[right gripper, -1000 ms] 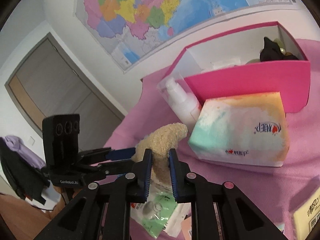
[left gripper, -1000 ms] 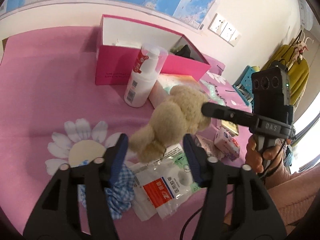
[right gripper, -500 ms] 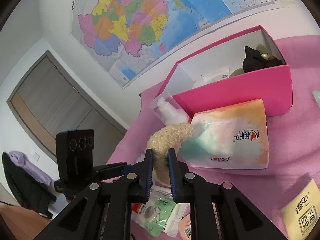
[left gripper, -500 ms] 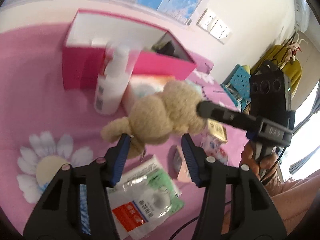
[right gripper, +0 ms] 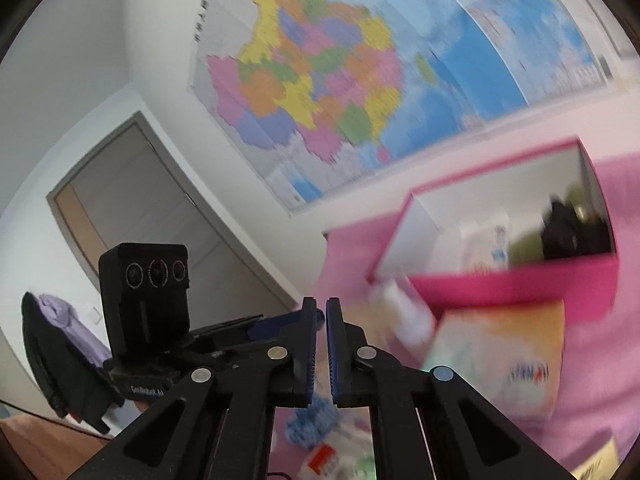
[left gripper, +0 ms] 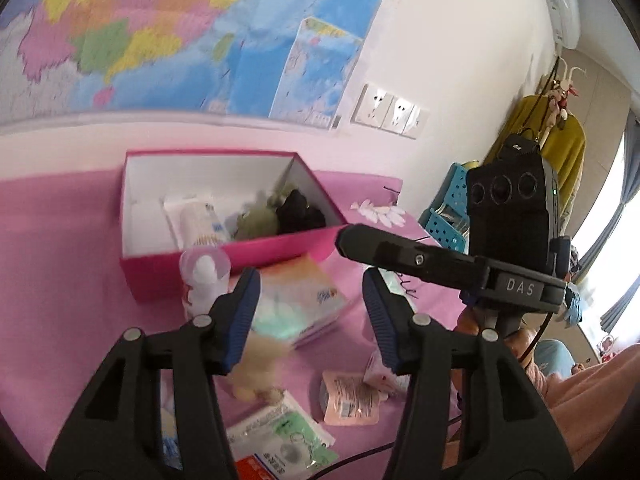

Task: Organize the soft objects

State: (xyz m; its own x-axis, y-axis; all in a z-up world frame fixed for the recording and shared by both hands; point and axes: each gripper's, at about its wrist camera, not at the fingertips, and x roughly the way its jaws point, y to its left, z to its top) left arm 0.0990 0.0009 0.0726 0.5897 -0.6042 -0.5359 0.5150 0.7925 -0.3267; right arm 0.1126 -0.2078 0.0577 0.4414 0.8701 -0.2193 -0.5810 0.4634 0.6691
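While the left wrist view looks down over a pink cloth [left gripper: 60, 260], the left gripper [left gripper: 310, 312] has its blue-padded jaws standing apart, having just been closing a little, with nothing pressed between the pads; a blurred tan plush toy [left gripper: 256, 368] sits low by the inner side of its left finger, and whether it touches the pad or the cloth cannot be told; ahead of the fingertips lies a pastel tissue pack [left gripper: 304, 300], with a white pump bottle [left gripper: 204, 280] just to its left; beyond both stands an open pink box [left gripper: 224, 256] that holds a white packet, an olive soft thing and a black soft thing [left gripper: 300, 212]; below the jaws lie a pink sachet [left gripper: 352, 400] and a green and white packet [left gripper: 288, 436]; the right gripper [left gripper: 344, 240] reaches in from the right side, its dark finger pointing toward the box's near corner.

From the right wrist view, much of it smeared, the right gripper [right gripper: 320, 308] has its jaws drawn nearly together, having just been closing, and nothing shows between the pads; the pink box [right gripper: 520, 284] is ahead and to the right, the tissue pack [right gripper: 500, 360] nearer on that side and the bottle [right gripper: 404, 312] between them; under the fingers a blue checked cloth [right gripper: 316, 416] lies on the table; the left gripper [right gripper: 280, 320] lies to the left, just beside the fingertips.
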